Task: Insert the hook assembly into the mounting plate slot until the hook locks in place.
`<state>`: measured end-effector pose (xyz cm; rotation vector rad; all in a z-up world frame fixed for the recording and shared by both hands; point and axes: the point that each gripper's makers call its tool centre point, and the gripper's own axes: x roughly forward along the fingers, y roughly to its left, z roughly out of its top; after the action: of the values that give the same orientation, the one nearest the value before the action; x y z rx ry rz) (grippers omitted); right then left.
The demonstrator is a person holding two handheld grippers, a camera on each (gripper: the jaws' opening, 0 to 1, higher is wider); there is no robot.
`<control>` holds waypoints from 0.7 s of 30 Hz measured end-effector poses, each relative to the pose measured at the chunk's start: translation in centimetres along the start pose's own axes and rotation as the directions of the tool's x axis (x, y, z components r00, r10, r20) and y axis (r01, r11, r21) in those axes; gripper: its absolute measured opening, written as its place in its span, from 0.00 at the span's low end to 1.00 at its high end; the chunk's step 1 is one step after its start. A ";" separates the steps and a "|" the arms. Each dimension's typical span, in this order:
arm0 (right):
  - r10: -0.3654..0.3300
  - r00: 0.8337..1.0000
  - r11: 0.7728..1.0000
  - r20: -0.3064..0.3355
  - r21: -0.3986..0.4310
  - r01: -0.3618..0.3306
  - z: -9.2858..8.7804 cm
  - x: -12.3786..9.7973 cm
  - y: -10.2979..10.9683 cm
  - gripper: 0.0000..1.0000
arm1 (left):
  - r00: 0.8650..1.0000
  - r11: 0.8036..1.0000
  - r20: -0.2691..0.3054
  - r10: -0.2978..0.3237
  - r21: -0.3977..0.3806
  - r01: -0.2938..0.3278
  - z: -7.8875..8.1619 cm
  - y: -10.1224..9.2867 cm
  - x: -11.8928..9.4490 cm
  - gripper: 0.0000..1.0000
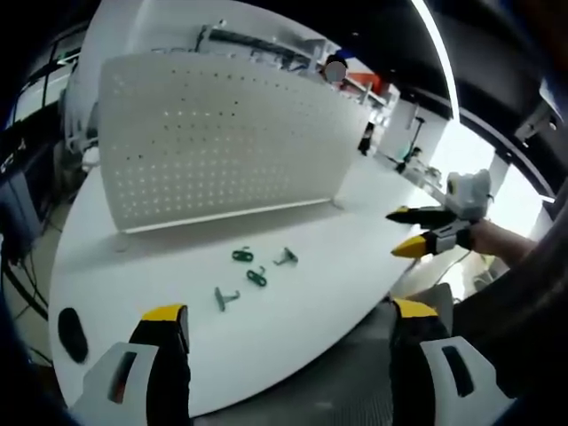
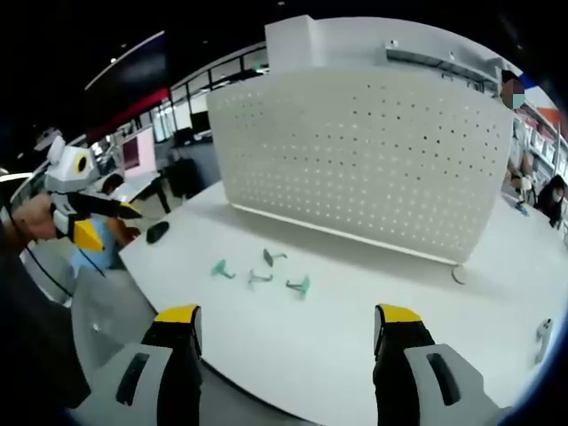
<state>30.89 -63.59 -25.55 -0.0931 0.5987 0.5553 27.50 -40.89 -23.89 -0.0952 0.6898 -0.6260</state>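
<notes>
Left gripper (image 1: 288,324): you are holding it back at the table edge, jaws spread wide and gripping nothing.
Right gripper (image 2: 288,324): you are keeping it just as wide and just as empty — it is showing in the left gripper view (image 1: 426,229) off to the side, above the table's edge.
Hooks (image 2: 260,269): four small green pieces are lying loose on the white table (image 2: 373,293), close together, in front of the board and well apart from both grippers.
Pegboard (image 2: 373,151): it is standing upright behind the hooks, full of small holes.
Stage: I judge you are only starting the approach.
Risk: the hooks are sitting so near each other that closing on one is likely to be nudging its neighbours — and a tilted grip could be jamming the prongs against the holes.
</notes>
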 end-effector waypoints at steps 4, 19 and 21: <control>0.000 1.000 1.000 -0.004 0.002 0.000 -0.1 0.1 0.0 0.80 | 1.000 1.000 -0.006 -0.005 -0.001 0.005 -0.4 0.1 0.5 0.95; 0.018 0.998 1.000 -0.057 -0.010 -0.018 -1.7 0.8 0.6 0.80 | 0.994 0.999 -0.104 -0.036 0.026 0.039 -4.3 0.9 4.7 0.92; 0.018 0.998 1.000 -0.059 -0.010 -0.018 -1.7 0.8 0.5 0.80 | 0.993 0.997 -0.102 -0.060 0.033 0.064 -4.6 0.8 5.6 0.89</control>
<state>30.28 -63.23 -27.38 -0.1147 0.6545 0.5748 28.38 -42.88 -30.80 -0.0520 0.7748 -0.7061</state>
